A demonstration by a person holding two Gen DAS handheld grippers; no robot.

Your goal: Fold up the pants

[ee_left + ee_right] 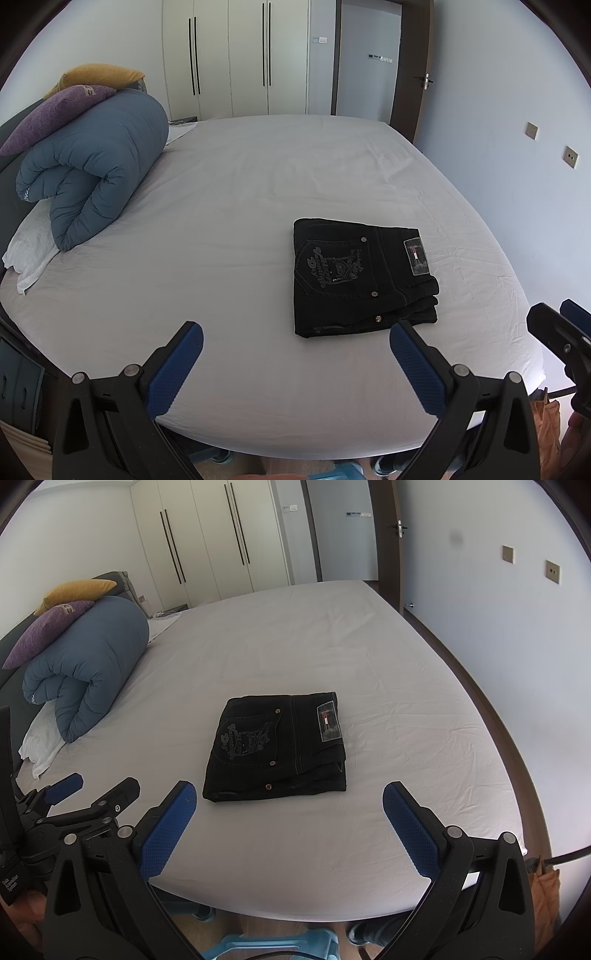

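Black pants (pixel 277 746) folded into a compact, roughly square stack, back pocket embroidery and waist label up, waistband toward the bed's right edge. Lies on the bed (pixel 332 646) near the front edge, right of centre. Left gripper (pixel 295 354) and right gripper (pixel 288 812) both wide, empty, hovering over the front edge.

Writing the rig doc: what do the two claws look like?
Both match: matte black plastic frames with triangular cutouts and silver pivot bolts, two fingers with blue textured pads. Left claw, right claw. The left unit's body carries a white-lettered label. No sleeves show.
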